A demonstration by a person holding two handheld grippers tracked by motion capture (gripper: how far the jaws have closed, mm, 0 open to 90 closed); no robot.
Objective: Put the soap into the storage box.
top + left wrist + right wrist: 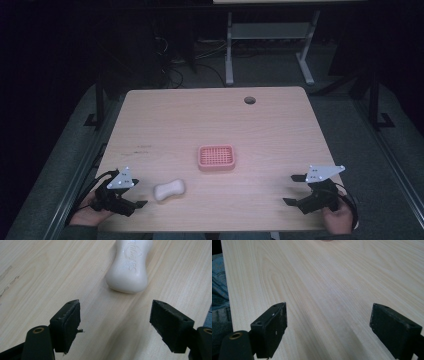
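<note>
Left gripper view: the left gripper (115, 315) has its black padded jaws spread wide, holding nothing, just short of a smooth white waisted soap bar (130, 265) lying on the pale wood-grain table (50, 277). Its embossed lettering is hard to read. The right gripper (328, 320) gapes equally wide over bare wood, well apart from a pink ridged soap dish (216, 157)

The person's left hand (89, 214) holds the black two-jaw left gripper (141, 196) low over the near left corner of the pale wooden table (280, 125), its jaws spread wide and empty. The right hand (339, 218) holds the black two-jaw right gripper (294, 190) over the table's near right corner, jaws likewise wide apart, pointing toward the table's middle.
</note>
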